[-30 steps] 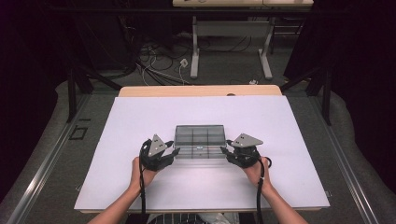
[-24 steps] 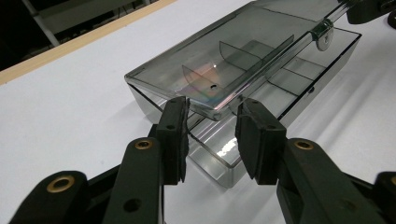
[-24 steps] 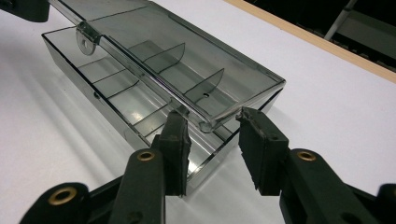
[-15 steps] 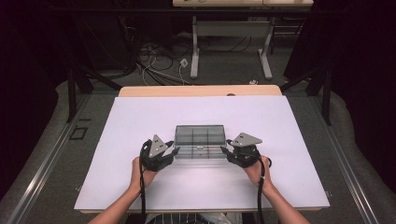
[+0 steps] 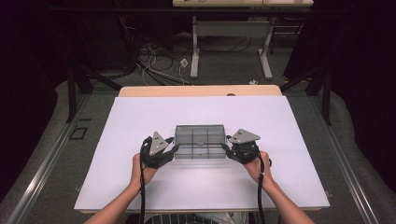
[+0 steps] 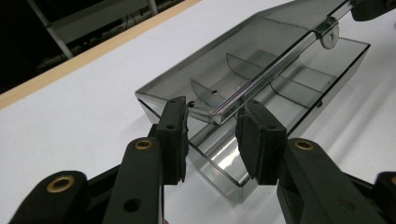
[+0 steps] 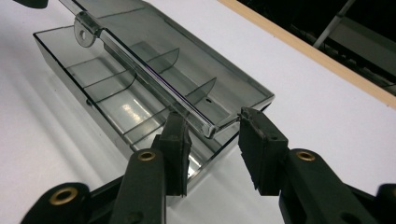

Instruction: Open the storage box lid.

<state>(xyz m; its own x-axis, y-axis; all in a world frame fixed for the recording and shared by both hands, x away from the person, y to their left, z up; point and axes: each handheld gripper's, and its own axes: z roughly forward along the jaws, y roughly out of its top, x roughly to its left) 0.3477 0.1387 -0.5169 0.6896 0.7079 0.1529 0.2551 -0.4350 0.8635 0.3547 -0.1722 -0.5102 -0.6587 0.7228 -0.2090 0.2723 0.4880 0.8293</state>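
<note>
One smoky clear plastic organiser box (image 5: 200, 141) lies in the middle of the white desk (image 5: 121, 140), a little toward the near edge, with dividers splitting its shallow tray into small compartments that look bare. Its lid (image 6: 261, 42) is lifted partway on the far hinge, its latch tab (image 6: 329, 38) hanging clear of the tray's front wall. The step in hand, as I judge it, is working that lid, opening or shutting I cannot tell. The left gripper (image 6: 212, 126) sits at the box's left end and the right gripper (image 7: 212, 133) at its right end, each with the lid's front corner between its jaws; the jaws stand part-way apart, and the pads seem just beside the plastic rather than clamped on it. The next move calls for both ends to travel together, level, so the thin lid does not twist. Counted: one box, one lid, two grippers, two hands (image 5: 142, 169).
</note>
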